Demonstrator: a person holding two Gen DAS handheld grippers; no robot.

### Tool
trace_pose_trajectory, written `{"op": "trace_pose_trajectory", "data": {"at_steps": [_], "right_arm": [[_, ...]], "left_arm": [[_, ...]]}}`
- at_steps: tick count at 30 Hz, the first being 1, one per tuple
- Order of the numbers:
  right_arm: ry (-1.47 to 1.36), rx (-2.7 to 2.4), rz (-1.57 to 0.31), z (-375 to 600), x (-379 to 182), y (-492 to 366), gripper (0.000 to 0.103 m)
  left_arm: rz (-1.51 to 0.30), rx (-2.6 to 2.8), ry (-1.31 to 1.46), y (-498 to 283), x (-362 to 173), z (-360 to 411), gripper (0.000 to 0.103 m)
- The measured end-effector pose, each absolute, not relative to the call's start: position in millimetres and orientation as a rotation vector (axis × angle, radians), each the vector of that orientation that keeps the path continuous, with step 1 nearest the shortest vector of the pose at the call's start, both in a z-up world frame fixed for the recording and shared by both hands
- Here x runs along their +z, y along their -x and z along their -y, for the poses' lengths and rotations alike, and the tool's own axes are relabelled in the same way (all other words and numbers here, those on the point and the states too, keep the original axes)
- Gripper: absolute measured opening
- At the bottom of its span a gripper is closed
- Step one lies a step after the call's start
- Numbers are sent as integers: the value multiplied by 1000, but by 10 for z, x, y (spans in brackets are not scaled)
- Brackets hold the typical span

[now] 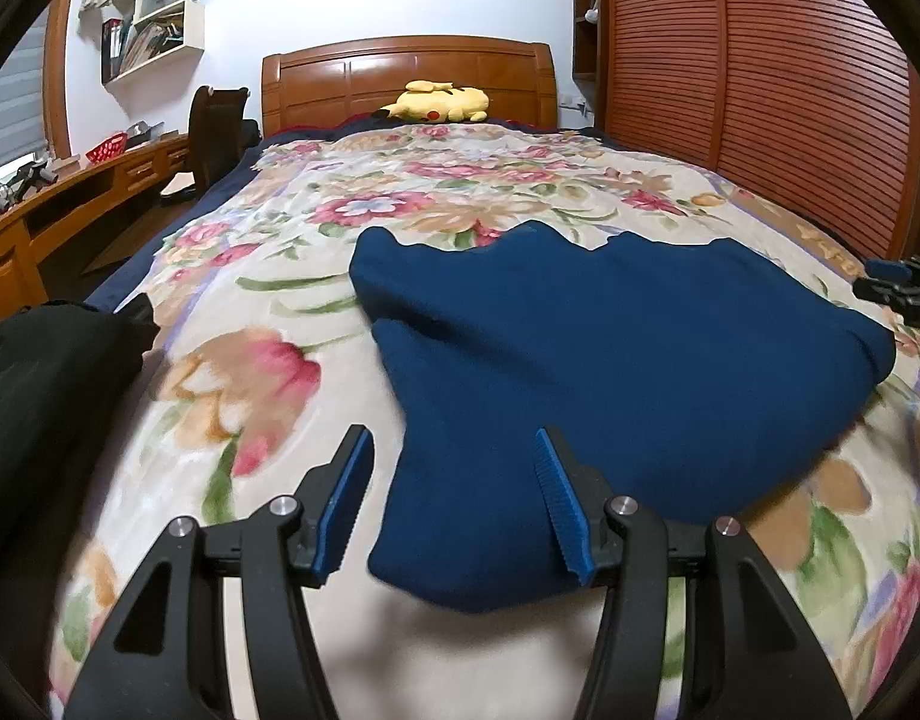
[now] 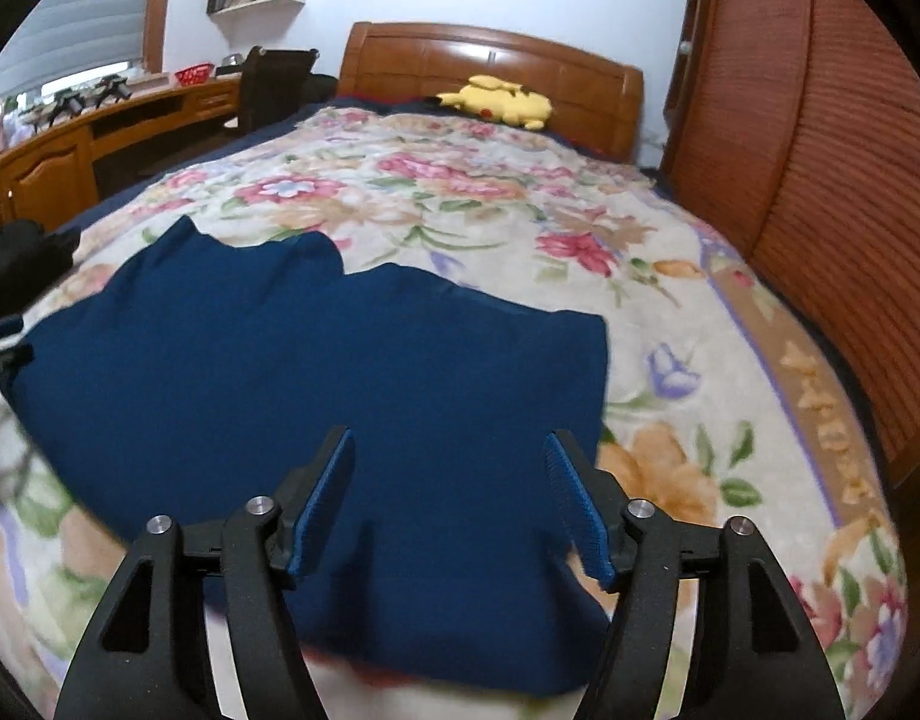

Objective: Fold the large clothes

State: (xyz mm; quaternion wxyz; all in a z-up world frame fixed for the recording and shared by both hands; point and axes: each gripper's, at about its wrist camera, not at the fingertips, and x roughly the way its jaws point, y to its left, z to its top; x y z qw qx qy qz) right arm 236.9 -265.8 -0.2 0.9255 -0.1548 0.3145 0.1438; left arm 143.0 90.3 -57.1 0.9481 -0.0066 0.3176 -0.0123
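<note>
Left gripper: jaws parted, nothing pinched, poised just above the near left corner of the navy garment; right gripper: jaws spread wide, nothing held, hovering over the garment's near right portion. Navy garment: partly folded, lying flat on the floral bedspread at the foot end of the bed, well short of the yellow plush toy by the wooden headboard. Handling, as judged: soft, limp, thick knit or fleece, light, not fragile, likely to sag and drag on the fuzzy spread; best pinched at edge corners, both layers together
</note>
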Motion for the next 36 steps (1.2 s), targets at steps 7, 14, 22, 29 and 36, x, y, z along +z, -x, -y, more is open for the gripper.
{"op": "trace_pose_trajectory", "data": {"at_steps": [7, 14, 22, 29, 36], "right_arm": [[313, 253, -680, 2900, -141, -2232, 81], [197, 263, -745, 3137, -335, -2257, 82], [170, 270, -796, 3147, -563, -2287, 86], [95, 317, -855, 3187, -756, -2370, 88], [88, 396, -895, 3138, -793, -2345, 70]], "left_arm": [[-695, -49, 33, -1365, -668, -1009, 55], [-716, -29, 27, -1305, -729, -1055, 55], [-789, -38, 6, -1389, -903, -1007, 56], [-822, -71, 62, -1437, -943, -1065, 56], [-823, -139, 45, -1404, -924, -990, 26]]}}
